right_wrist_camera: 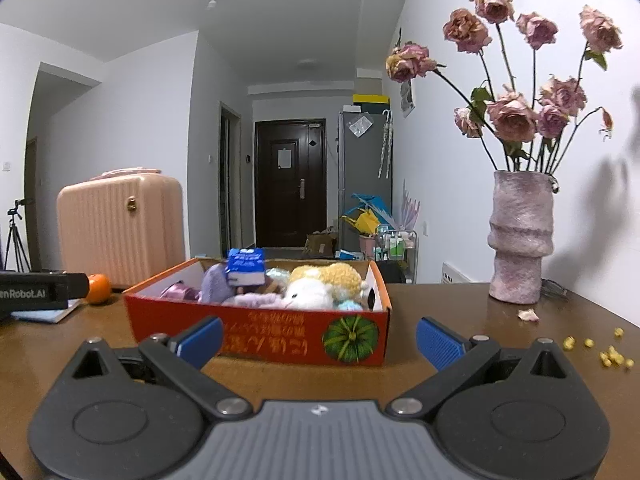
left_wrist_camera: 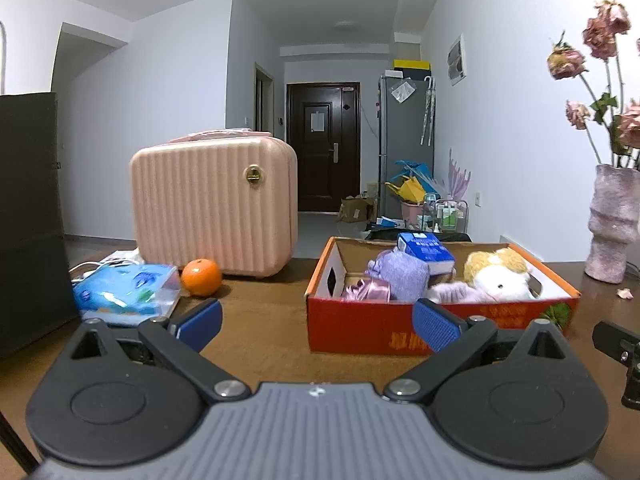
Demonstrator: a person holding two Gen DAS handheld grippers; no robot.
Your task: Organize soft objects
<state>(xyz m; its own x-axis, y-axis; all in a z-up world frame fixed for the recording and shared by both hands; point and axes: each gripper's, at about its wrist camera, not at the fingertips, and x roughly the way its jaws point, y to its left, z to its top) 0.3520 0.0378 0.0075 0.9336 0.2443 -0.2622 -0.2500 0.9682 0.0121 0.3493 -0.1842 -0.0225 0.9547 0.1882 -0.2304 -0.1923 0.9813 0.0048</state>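
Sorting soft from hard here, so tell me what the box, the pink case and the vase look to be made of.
Box: likely printed cardboard, matte orange outside, with thin folded walls and a white inside.
Pink case: seemingly hard plastic with a smooth, slightly glossy ribbed shell and a gold metal-looking clasp.
Vase: rough, mottled pink surface; perhaps ceramic or a felted coating, the look leaves it open.

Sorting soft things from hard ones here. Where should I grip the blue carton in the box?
Take the blue milk carton from above, fingers across its narrow sides: it sits tilted on top of the plush toys in the orange cardboard box, exposed and unobstructed.
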